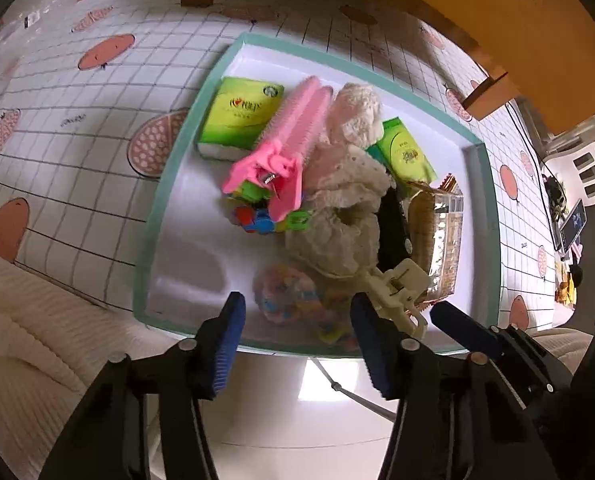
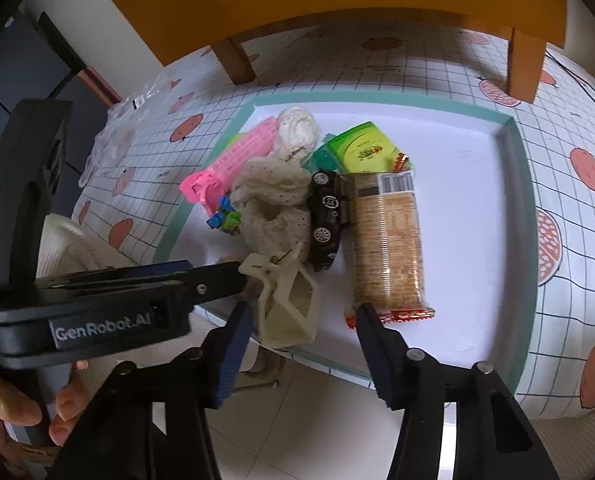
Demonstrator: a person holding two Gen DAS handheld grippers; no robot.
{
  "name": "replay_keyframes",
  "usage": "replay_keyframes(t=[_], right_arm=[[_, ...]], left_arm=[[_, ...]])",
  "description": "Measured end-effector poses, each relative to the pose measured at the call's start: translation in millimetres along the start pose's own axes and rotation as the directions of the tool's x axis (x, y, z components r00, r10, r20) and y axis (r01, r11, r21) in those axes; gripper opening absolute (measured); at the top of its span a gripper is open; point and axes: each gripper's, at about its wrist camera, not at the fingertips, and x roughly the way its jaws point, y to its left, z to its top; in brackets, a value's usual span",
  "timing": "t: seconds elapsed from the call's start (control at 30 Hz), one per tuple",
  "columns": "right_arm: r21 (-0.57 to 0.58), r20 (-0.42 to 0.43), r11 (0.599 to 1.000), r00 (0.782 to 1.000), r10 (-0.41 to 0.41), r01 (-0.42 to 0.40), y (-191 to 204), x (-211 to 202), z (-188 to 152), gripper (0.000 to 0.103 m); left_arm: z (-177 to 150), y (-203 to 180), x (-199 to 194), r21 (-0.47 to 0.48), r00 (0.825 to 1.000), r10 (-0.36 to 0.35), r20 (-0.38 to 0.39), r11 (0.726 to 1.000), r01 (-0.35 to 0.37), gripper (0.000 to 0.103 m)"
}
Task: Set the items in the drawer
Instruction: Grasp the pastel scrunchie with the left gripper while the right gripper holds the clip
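Cream plastic claw hair clip [image 2: 287, 304] at six-o'clock rim of teal-edged white drawer tray [image 2: 513, 184] — long axis twelve-to-six, between right gripper [image 2: 303, 312] jaws, apart, unclamped; left gripper [image 1: 299, 304] agape, empty — clip at its three o'clock.

Our left tongs [image 1: 297, 332] point steeply down, their blue pads [image 1: 227, 344] standing partly apart with a clear gap between them. Our right tongs [image 2: 303, 340] also tilt downward, jaws partly apart. The two tools sit close together, the left one reaching in crosswise just ahead of the right one's fingers. Our left hand [image 2: 13, 412] wraps its fingers around the left handle.
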Motion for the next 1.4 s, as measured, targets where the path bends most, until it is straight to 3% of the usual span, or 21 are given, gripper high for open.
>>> replay_keyframes(t=[0.13,0.33,0.47,0.87,0.97,1.0,1.4], right_arm=[[0.001,-0.014,1.0,1.0,-0.005,0.005,-0.9,7.1,0.0,0.044],[0.027,-0.026,1.0,1.0,0.004,-0.003,-5.1,16.5,1.5,0.043],[0.031,-0.023,1.0,1.0,0.006,-0.005,-6.2,19.2,3.0,0.033],[0.065,-0.003,0.998,1.0,0.006,-0.006,-20.0,13.2,-0.5,0.033],[0.09,0.005,0.996,1.0,0.003,-0.004,-27.1,9.6,-2.2,0.033],[0.101,0.007,0.995,1.0,0.003,-0.003,-30.3,8.6,-2.6,0.033],[0.194,0.023,0.981,1.0,0.005,-0.009,-58.5,-0.1,-5.4,0.033]], left_arm=[[-0.3,3.8,4.9,-0.011,1.0,-0.014,-0.016,1.0,0.013,0.048],[3.3,-1.3,15.8,-0.015,0.999,-0.032,-0.029,0.999,0.032,0.048],[4.8,-4.3,20.4,-0.006,0.999,-0.023,-0.033,1.0,0.023,0.048],[7.5,-12.2,24.4,0.018,1.0,-0.002,-0.03,1.0,0.003,0.048],[7.3,-11.2,24.2,0.016,1.0,0.002,-0.027,1.0,-0.001,0.042],[7.7,-10.9,25.1,0.012,0.999,-0.008,-0.031,1.0,0.009,0.035],[1.6,7.2,15.5,-0.01,0.996,-0.089,-0.021,0.996,0.089,0.017]])
